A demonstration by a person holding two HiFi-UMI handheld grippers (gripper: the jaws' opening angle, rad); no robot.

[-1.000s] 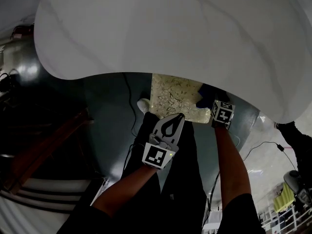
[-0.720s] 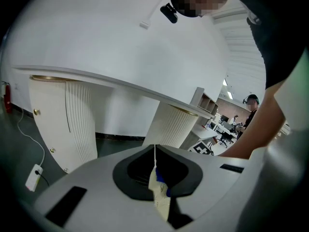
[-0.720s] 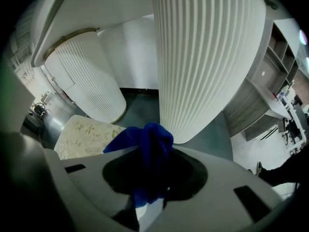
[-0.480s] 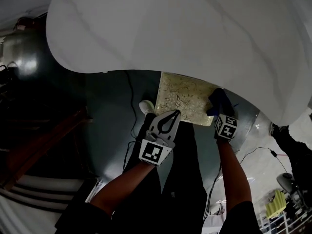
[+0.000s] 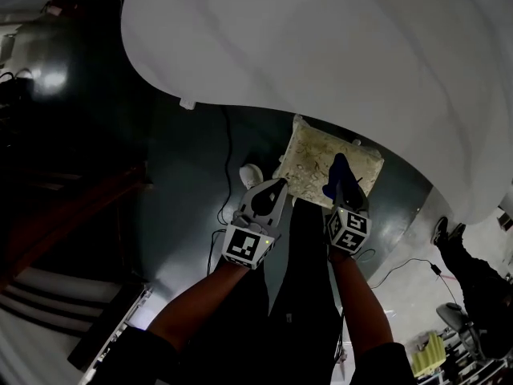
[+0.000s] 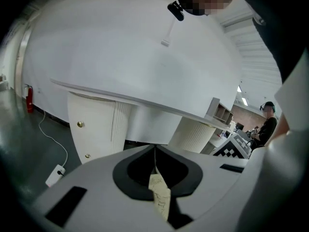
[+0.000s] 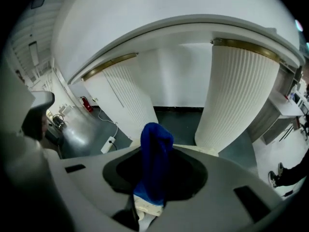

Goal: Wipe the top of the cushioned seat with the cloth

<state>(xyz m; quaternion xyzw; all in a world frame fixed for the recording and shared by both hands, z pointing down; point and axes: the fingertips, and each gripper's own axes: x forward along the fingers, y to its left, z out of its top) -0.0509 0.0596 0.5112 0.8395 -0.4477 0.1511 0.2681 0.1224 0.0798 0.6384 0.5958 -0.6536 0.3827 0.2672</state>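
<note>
The cushioned seat (image 5: 309, 160) is a cream square pad with a dark crackle pattern, lying just under the white table's edge. My left gripper (image 5: 275, 186) sits at its near left corner; in the left gripper view the left gripper (image 6: 155, 151) is shut with a strip of the cream seat cover (image 6: 159, 197) pinched in it. My right gripper (image 5: 341, 188) lies over the seat's near right part, shut on a blue cloth (image 5: 338, 172). The right gripper (image 7: 153, 146) shows the blue cloth (image 7: 155, 158) bunched upright between its jaws, with cream material beneath.
A large white table top (image 5: 321, 54) overhangs the seat from behind. A white shoe (image 5: 250, 174) and dark trouser legs stand below the grippers. A cabinet (image 6: 94, 124), a power strip (image 6: 55, 174) with its cable, and ribbed white columns (image 7: 236, 95) stand on the dark floor.
The right gripper with the blue cloth has slid from the seat's right edge leftward onto its top. The left gripper stays at the near left corner. The head view has swung.
</note>
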